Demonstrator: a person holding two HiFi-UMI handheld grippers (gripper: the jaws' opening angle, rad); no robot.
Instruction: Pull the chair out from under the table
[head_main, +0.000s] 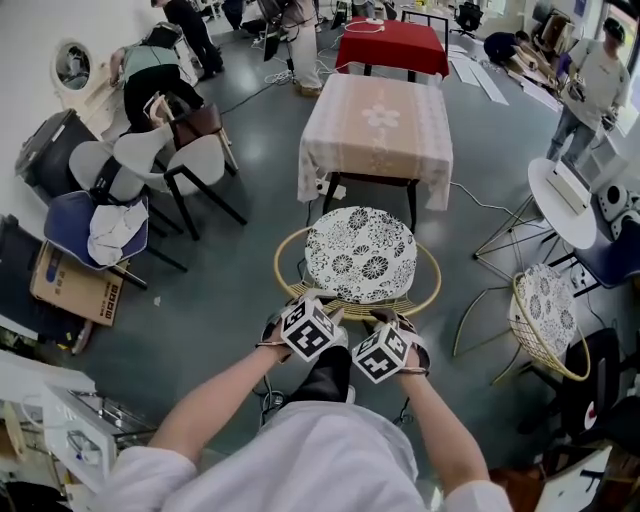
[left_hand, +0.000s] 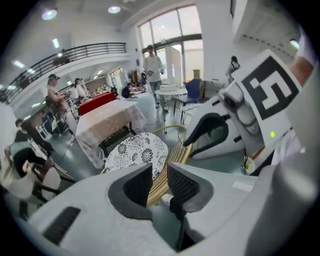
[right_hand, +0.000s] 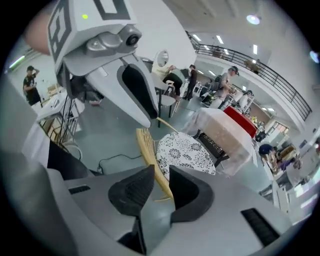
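Left tool, right tool: both narrowly apart, rattan chair back rim showing in each gap, unclamped. Chair just ahead, desk beyond. Risk: pulling ungripped, rim slips free, chair stays put

Grey glossy floor, red-clothed table, tall windows, railed balcony, ceiling spotlights.

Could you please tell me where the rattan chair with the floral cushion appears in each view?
Head view: chair in the centre.
Left gripper view: chair just left of centre.
Right gripper view: chair just right of centre.
Shared landmark: pale-clothed table behind the chair.
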